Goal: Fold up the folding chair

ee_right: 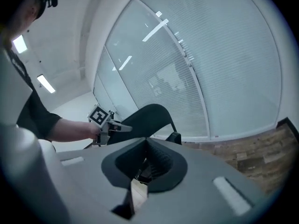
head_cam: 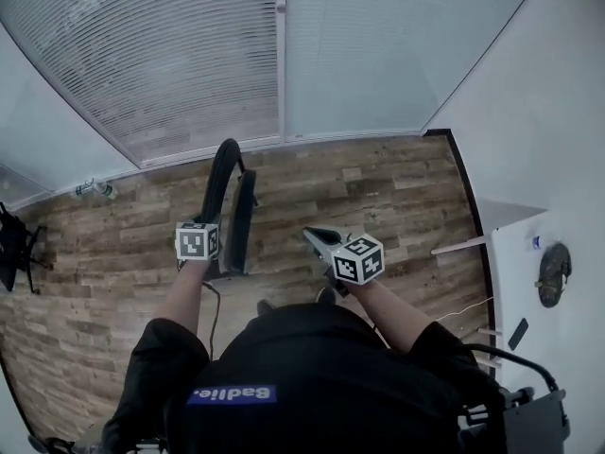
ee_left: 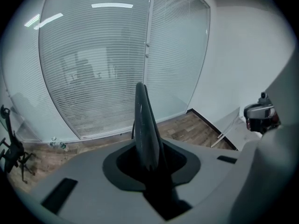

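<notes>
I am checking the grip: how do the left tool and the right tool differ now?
The left tool is clamped on the folding chair, at its edge; the right tool is shut and empty. The left tool touches the chair; the right tool is held clear, beside it. Both face the glass wall.

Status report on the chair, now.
Left gripper shut on folding chair, top edge. Right gripper shut, empty, off it. Chair upright, looks folded flat.
</notes>
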